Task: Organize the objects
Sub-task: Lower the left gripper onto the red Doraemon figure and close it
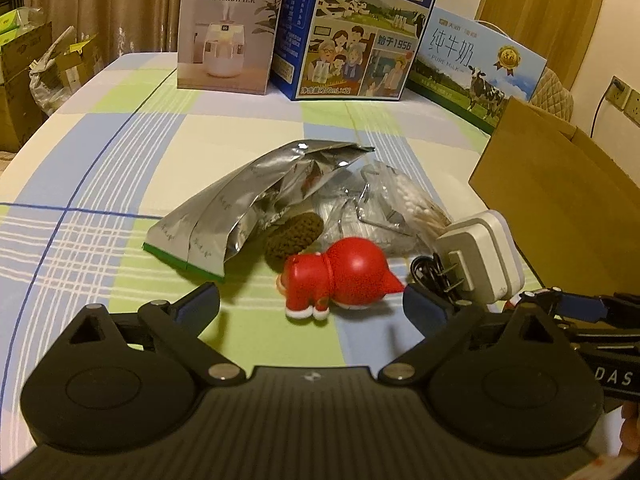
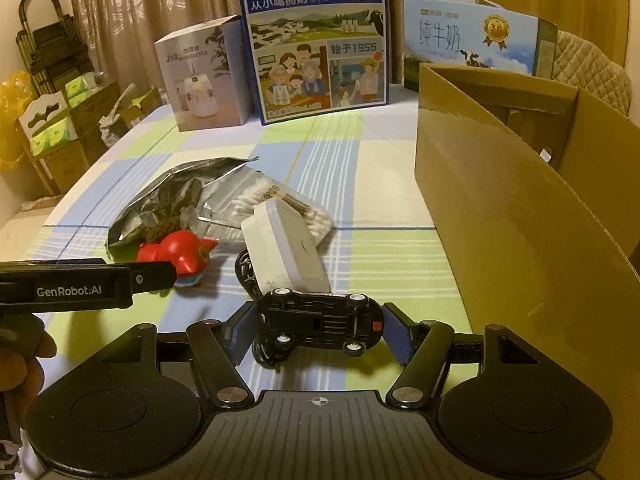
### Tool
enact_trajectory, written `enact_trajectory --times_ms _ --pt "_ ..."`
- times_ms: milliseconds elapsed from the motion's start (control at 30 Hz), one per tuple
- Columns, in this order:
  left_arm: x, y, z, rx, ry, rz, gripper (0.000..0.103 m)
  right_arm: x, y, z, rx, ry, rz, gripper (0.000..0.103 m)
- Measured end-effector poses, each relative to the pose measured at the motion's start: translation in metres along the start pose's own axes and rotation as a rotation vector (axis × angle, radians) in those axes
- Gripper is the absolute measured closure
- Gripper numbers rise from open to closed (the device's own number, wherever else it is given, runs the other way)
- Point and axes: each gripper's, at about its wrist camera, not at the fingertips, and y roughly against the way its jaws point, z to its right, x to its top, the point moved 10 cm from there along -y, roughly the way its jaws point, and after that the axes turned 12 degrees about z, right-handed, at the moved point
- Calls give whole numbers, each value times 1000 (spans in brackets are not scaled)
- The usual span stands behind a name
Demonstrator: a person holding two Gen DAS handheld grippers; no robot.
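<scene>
In the left wrist view, the left gripper (image 1: 312, 306) hangs low over the checked blue, green and white cloth on the desk (image 1: 120, 168), its jaws wide apart around a red round-headed plastic figurine (image 1: 340, 276), with a crumpled silver foil pouch (image 1: 248, 208) at eleven o'clock and a white plug adapter (image 1: 480, 256) at two o'clock. In the right wrist view, the right gripper (image 2: 316, 330) has its jaws clamped on a small black toy car (image 2: 316, 324) turned wheels-up, and an open brown cardboard box (image 2: 520, 216) stands at two o'clock.
</scene>
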Motion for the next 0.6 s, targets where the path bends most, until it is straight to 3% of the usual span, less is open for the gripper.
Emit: enact_trajectory --times_ms 200,600 --pt "3 -11 8 -10 -3 6 10 -1 0 5 -14 -1 -6 40" --pt "-1 -24 17 -10 -20 -3 31 -4 -2 8 -13 -20 -16 40"
